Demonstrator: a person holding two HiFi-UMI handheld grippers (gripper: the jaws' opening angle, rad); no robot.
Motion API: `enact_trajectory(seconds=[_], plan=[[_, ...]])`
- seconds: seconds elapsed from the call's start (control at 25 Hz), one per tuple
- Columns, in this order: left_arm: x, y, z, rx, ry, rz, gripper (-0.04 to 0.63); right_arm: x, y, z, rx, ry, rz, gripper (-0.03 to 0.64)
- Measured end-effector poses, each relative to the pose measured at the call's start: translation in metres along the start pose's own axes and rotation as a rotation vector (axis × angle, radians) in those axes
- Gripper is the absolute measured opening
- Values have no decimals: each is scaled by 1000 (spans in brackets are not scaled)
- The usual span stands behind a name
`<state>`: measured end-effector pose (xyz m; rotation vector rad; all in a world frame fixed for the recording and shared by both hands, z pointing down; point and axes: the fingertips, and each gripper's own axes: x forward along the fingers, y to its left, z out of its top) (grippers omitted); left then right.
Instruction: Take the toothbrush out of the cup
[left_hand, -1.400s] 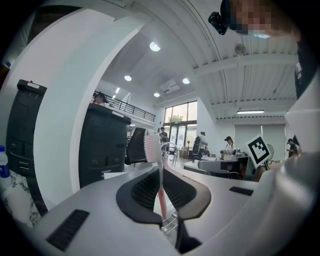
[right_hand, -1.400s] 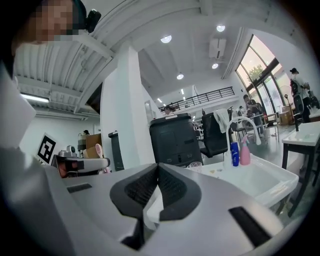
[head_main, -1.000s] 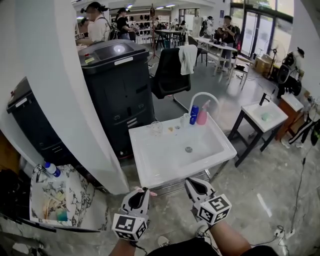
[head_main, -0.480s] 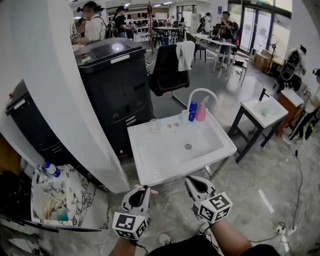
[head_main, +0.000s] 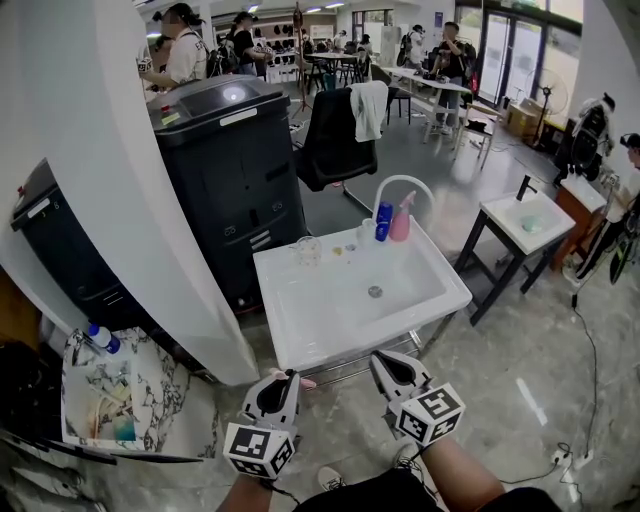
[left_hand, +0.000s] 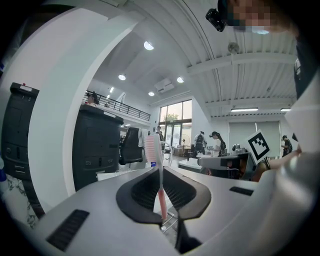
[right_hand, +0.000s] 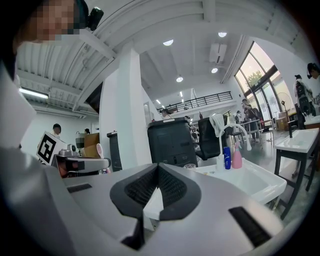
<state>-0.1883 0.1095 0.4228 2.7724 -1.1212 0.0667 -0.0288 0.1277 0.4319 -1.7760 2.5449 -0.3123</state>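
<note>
My left gripper (head_main: 283, 378) (left_hand: 160, 169) is shut on a pink toothbrush (left_hand: 161, 192), which stands upright between the jaws with its bristle head (left_hand: 151, 147) on top. In the head view the toothbrush (head_main: 301, 381) shows as a pink tip at the jaws, in front of the white sink (head_main: 300, 345). A clear cup (head_main: 308, 251) stands on the sink's back left rim, well away from both grippers. My right gripper (head_main: 386, 362) (right_hand: 157, 166) is shut with nothing in it, level with the left one near the sink's front edge.
A white arched faucet (head_main: 398, 184), a blue bottle (head_main: 384, 221) and a pink bottle (head_main: 401, 223) stand at the sink's back. A black cabinet (head_main: 240, 170) and a white pillar (head_main: 120, 190) rise on the left. A second sink (head_main: 528, 225) stands right; people are far behind.
Both grippers stay where they were. Only the head view has shifted slightly.
</note>
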Motion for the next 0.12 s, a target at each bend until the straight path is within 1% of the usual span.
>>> enact_trajectory(seconds=[0.12], plan=[[-1,-3,0,-4,-2,1,35,-3,0,0,-2,0,2,17]])
